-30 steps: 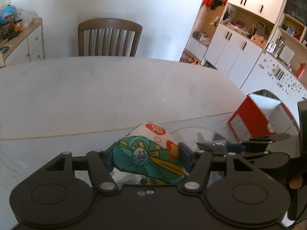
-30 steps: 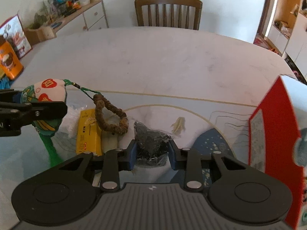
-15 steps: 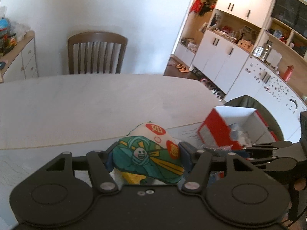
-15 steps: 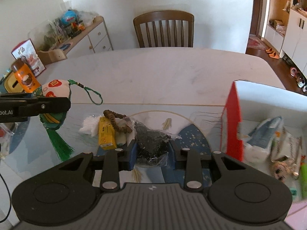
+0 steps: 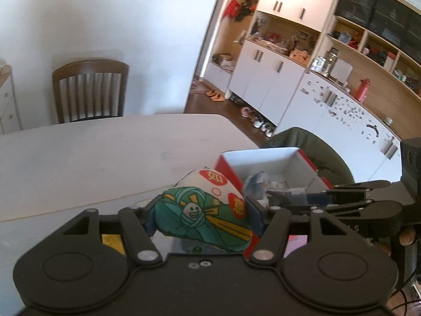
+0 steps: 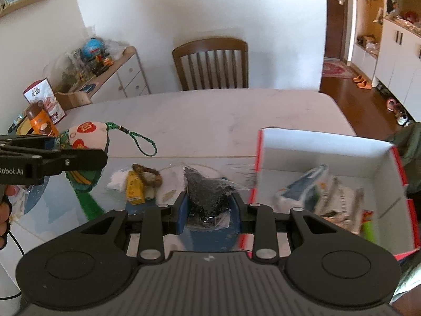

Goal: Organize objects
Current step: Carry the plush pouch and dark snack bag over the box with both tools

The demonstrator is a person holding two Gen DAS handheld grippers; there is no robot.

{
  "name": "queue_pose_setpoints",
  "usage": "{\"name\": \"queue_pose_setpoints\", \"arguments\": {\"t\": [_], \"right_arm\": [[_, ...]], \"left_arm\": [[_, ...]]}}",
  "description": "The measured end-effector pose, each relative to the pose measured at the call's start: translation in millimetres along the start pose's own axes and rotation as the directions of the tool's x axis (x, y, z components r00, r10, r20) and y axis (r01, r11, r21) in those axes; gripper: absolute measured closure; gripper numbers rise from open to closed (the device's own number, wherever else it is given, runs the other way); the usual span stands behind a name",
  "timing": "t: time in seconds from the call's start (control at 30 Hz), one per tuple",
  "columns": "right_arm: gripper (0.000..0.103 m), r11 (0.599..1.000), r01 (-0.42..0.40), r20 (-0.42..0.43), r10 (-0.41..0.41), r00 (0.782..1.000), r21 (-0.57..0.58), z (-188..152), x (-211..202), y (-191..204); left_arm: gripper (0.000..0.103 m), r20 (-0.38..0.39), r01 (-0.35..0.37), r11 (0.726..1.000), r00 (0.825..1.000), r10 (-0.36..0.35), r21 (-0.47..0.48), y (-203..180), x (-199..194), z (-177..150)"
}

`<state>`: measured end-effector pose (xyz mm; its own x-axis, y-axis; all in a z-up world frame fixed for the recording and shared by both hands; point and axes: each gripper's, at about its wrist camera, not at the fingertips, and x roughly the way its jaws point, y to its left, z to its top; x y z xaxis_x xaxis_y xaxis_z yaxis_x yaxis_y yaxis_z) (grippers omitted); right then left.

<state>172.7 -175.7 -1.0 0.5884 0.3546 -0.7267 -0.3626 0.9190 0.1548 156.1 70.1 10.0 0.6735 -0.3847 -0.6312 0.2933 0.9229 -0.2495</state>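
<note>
Green-and-white printed fabric pouch (image 5: 202, 210) sits squeezed in left tool (image 5: 201, 217).

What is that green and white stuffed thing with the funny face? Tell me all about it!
The stuffed charm looks like soft printed cloth: green below with a smiling cartoon face and yellow stripes, white on top with red circles holding characters. A green braided cord loop sticks out of one end and a green tassel hangs under it. The left gripper squeezes it from both sides, holding it in the air above the table.
</note>
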Motion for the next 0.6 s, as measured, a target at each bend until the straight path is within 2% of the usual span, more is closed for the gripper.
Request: {"name": "queue_pose_setpoints", "arguments": {"t": [0.27, 0.6], "right_arm": [[0.071, 0.998, 0.052, 0.022, -0.053, 0.998, 0.030, -7.2, -24.2, -54.5], [0.071, 0.984, 0.150, 0.053, -0.156, 0.986, 0.096, -11.9, -39.3, -136.1]], "left_arm": [[0.040, -0.025, 0.029, 0.999, 0.999, -0.028, 0.030, -46.8, 28.0, 6.4], [0.040, -0.051, 0.062, 0.994, 0.997, -0.057, 0.095, -105.3, 68.0, 18.9]]}}
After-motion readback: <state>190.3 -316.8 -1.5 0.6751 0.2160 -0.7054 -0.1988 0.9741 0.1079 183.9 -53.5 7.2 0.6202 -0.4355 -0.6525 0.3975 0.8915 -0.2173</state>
